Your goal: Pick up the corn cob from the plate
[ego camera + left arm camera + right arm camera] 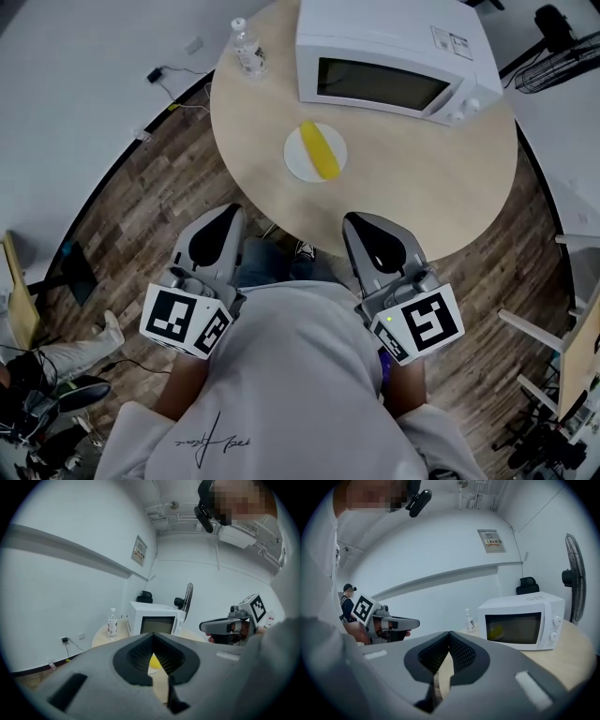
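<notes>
The head view is being taken up largely by a round wooden table (431,187), on which a white microwave (394,47) is being carried at the far side and a clear water bottle (247,49) to its left. The corn cob (320,150) is being borne by a small white plate (298,161) just in front of the microwave door. It is lying slantwise across the plate, with nothing touching it.

Both tools are being held low, close to the person's body at the table's near edge and well apart from the plate. The left gripper (228,214) is being pointed toward the table from the left of the person's legs. Its jaws are being kept together, the tips meeting, and nothing is being gripped between them. In the left gripper view a patch of the yellow cob is being glimpsed through the narrow slot below the closed tips, far beyond them.

The right gripper (354,218) is being carried alongside, its tip lying at the table's rim. Its jaws, too, are being pressed together on nothing, as the right gripper view is showing. In that view the microwave and the bottle are being seen ahead on the table, and a standing fan (574,581) is being shown at the right.
</notes>
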`<action>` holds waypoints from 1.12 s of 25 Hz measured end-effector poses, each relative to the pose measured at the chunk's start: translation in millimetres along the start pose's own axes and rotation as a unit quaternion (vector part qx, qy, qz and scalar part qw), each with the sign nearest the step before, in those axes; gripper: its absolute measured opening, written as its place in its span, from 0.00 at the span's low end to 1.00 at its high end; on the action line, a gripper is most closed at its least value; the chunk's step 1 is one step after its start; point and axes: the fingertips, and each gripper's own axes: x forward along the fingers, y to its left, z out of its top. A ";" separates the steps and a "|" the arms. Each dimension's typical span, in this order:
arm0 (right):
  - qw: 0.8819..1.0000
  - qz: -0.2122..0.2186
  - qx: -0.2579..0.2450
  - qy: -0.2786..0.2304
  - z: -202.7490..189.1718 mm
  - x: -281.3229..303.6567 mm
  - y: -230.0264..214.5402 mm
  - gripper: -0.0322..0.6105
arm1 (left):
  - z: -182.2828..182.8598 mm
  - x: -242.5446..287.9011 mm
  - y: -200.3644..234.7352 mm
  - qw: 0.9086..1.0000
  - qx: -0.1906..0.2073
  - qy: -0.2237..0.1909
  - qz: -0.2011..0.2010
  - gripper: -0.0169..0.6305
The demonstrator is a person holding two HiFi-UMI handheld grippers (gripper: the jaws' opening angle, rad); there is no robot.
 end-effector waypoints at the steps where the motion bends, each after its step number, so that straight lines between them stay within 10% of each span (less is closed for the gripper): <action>1: 1.000 0.001 0.000 -0.002 1.9 0.1 0.5 0.07 | 2.5 -1.1 -0.9 1.000 0.002 -0.002 0.002 0.01; 28: 1.000 -0.023 0.011 -0.017 40.9 39.4 -19.1 0.07 | 56.6 -5.6 21.6 0.999 -0.007 -0.053 0.006 0.01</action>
